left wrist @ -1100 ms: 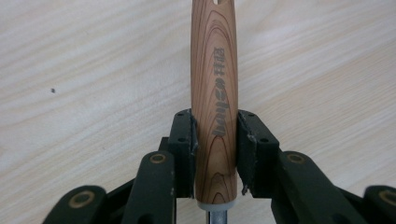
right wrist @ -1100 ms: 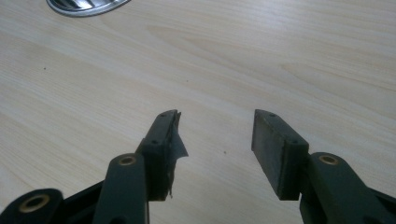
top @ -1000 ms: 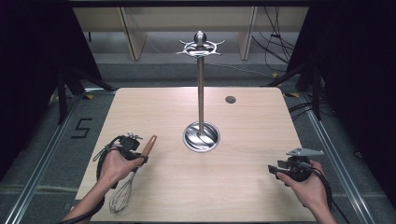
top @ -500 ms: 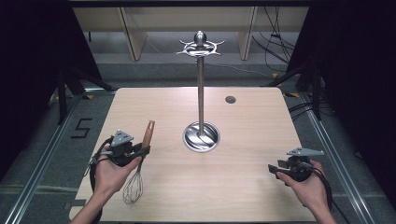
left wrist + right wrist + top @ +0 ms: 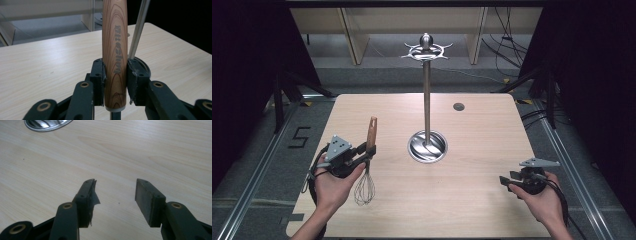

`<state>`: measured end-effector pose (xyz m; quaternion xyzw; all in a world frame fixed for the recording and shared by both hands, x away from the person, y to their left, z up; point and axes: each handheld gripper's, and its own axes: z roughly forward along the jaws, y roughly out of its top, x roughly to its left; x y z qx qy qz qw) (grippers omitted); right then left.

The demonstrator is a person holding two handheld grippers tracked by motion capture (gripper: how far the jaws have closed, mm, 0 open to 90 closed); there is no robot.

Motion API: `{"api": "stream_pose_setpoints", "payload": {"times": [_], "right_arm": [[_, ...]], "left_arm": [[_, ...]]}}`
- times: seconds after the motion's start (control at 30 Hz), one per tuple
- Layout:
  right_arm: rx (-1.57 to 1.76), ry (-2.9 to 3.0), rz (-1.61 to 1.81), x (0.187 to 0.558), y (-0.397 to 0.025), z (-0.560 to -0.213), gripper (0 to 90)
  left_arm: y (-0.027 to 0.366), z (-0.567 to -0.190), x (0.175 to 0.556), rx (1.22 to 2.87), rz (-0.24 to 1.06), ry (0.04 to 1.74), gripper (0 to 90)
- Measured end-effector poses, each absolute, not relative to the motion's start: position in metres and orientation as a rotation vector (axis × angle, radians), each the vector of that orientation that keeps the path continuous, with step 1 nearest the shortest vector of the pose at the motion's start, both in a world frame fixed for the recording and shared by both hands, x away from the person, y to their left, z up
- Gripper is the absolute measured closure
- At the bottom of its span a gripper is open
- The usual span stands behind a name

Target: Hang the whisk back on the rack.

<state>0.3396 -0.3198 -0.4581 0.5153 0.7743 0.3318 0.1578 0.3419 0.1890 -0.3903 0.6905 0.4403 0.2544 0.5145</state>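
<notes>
In the high view, the left gripper point(image 5: 362, 156) held a wooden-handled wire whisk point(image 5: 367, 165) upright, likely for hanging on the tall steel hook stand point(image 5: 426, 100). In the left gripper view, jaws clamped the handle point(image 5: 114, 55). In the right gripper view, the right gripper point(image 5: 116, 192) stood wide, idle above the pale wooden table point(image 5: 150, 150).

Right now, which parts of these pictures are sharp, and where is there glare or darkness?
Left gripper view: the whisk handle is sharp, the shelves behind soft. Right gripper view: the open right tool and the table grain are crisp. High view: the stand's metal base glints, and both sides are black.
</notes>
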Motion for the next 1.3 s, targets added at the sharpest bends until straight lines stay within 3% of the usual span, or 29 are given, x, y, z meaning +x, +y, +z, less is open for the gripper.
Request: {"api": "stream_pose_setpoints", "payload": {"times": [0.5,1.3], "right_arm": [[1.556,2.21,0.94,0.338,-0.317,-0.455,51.1],[1.549,2.211,0.953,0.337,-0.317,-0.456,51.0]], "left_arm": [[0.166,-0.37,0.334,1.559,0.652,0.966,68.3],[0.129,-0.348,0.338,1.557,0.706,0.898,68.3]]}}
